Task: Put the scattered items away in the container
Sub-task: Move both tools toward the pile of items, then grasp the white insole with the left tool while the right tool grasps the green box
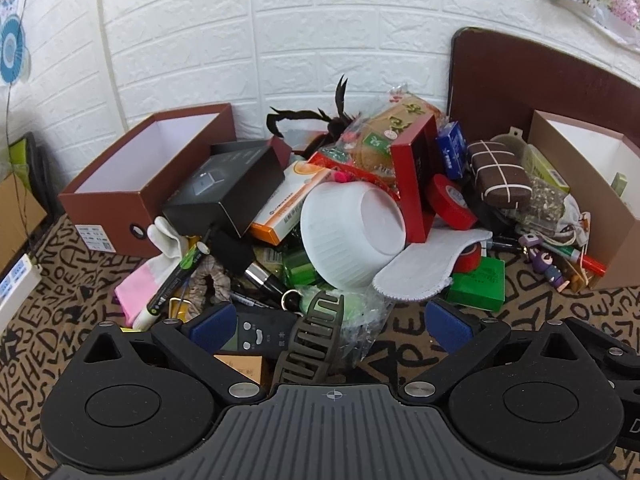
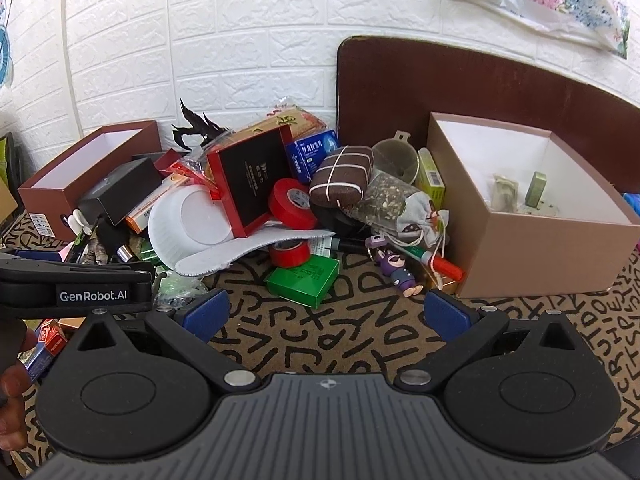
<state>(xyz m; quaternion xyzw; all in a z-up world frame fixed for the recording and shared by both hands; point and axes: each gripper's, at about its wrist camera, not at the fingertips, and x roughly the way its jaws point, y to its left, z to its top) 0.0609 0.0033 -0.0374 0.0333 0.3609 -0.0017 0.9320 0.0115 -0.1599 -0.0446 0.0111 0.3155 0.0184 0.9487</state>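
A heap of scattered items lies on the patterned cloth: a tipped white bowl [image 1: 352,232], a black box [image 1: 228,184], a red-edged box [image 1: 416,184], red tape [image 1: 450,200] and a green box [image 1: 478,284]. My left gripper [image 1: 330,322] is open, with a dark green hair claw [image 1: 312,340] lying between its blue pads, untouched. My right gripper [image 2: 326,314] is open and empty over bare cloth, just in front of the green box [image 2: 304,280] and a purple figurine [image 2: 396,268]. A tan open box [image 2: 532,216] at right holds a few small items.
A maroon open box [image 1: 140,184] stands at the left against the white brick wall. A brown board [image 2: 480,88] leans behind the tan box. The left gripper's body [image 2: 76,288] shows at the left of the right wrist view. A red marker [image 2: 440,262] lies by the tan box.
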